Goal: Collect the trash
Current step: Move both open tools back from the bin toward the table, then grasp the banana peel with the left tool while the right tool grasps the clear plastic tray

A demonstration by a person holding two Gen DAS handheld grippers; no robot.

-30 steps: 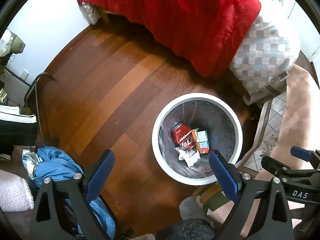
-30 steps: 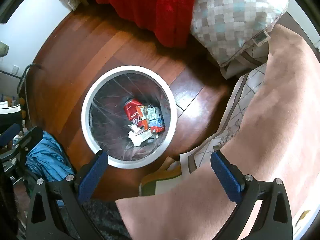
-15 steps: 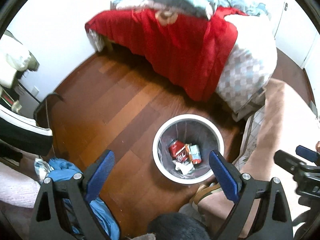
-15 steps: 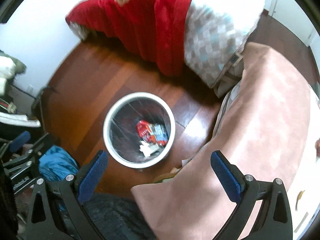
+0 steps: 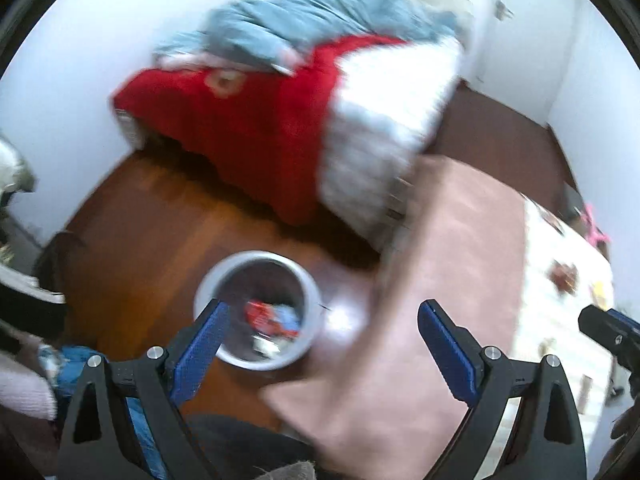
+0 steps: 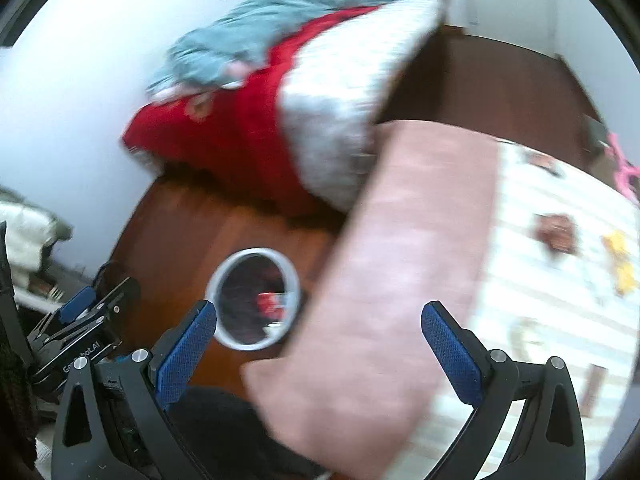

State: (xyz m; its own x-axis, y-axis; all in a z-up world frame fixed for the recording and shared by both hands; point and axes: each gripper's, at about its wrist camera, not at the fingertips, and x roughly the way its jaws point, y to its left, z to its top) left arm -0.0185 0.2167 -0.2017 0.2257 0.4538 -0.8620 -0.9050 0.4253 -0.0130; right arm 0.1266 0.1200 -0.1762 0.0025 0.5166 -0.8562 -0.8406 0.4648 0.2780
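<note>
Both tongs, left tongs and right tongs, gaped wide, empty. The round white wastebasket (blurred) held a red can on the brown wooden floor.

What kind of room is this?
Most likely a bedroom. There's a bed against the wall with a red blanket and a blue-grey quilt piled on it, and a small white trash bin stands on the wooden floor.
</note>
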